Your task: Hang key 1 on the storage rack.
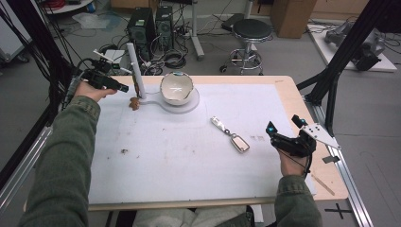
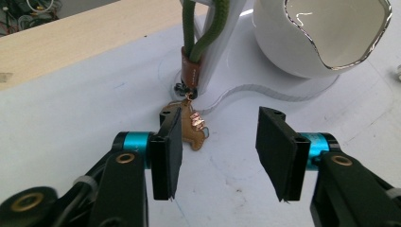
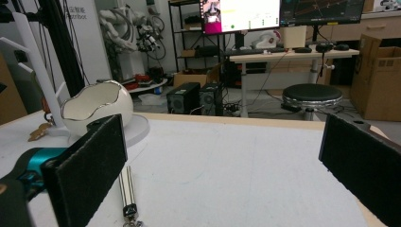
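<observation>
A white stand (image 1: 134, 66) rises at the mat's far left, with a white egg-shaped bowl (image 1: 176, 88) on its round base. A green cord (image 2: 208, 28) hangs on the post, and below its brown band dangles a small brown charm (image 2: 196, 130) that touches the mat. My left gripper (image 2: 220, 146) is open just in front of the charm, which lies close to the left pad (image 2: 172, 151) and is not pinched. A key fob (image 1: 239, 143) on a silver clip (image 1: 218, 123) lies mid-mat. My right gripper (image 1: 283, 124) rests open to the right of the fob.
The white mat (image 1: 189, 161) covers most of the wooden table (image 1: 288, 90). A small brown speck (image 1: 124, 151) lies on the mat's left half. Beyond the table's far edge are a black stool (image 1: 252, 30) and computer towers (image 1: 151, 26) amid floor cables.
</observation>
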